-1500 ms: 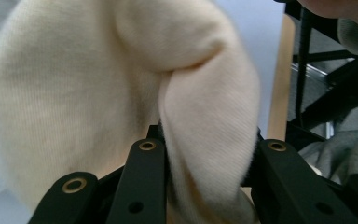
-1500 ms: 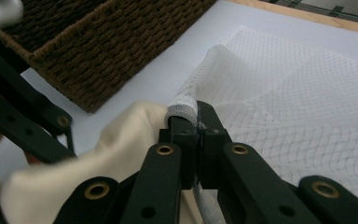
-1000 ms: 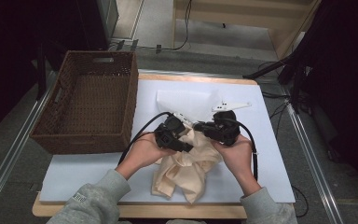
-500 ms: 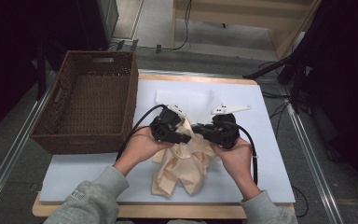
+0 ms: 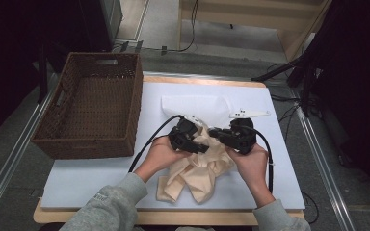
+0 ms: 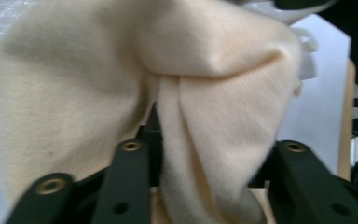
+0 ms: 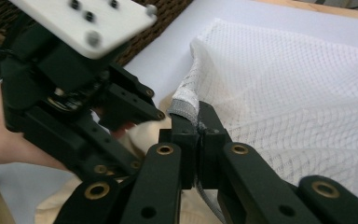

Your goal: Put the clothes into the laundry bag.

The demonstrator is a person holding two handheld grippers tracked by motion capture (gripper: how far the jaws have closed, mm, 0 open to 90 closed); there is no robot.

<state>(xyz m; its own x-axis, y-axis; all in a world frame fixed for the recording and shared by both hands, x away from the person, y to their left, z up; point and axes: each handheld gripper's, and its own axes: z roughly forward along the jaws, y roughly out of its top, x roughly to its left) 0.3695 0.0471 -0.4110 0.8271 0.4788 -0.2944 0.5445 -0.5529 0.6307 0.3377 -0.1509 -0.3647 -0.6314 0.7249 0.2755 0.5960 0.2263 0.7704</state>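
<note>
The right gripper (image 7: 198, 133) has its jaws closed together on the grey bound edge of a white mesh laundry bag (image 7: 307, 102). This grip appears intended to hold the bag's mouth up and open. The left gripper (image 5: 189, 139) carries a cream knitted garment (image 6: 121, 84). In the left gripper view a fold of the knit passes between the two jaws, but the fabric covers the tips, so it cannot be determined whether the jaws are closed on it or merely surround it.

The two grippers meet close together at the near edge of the mesh bag, which lies flat on the white tabletop (image 5: 96, 178). This placement suggests that the garment is being fed toward the bag opening.

The cream garment is soft, ribbed and heavily bunched. Its upper part is gathered at the grippers just beside the mesh bag. Its remainder trails away from the bag toward the person (image 5: 111, 207) in loose folds on the tabletop. A brown woven wicker basket (image 5: 53, 134) stands well apart from the mesh bag, on the left gripper's side.
</note>
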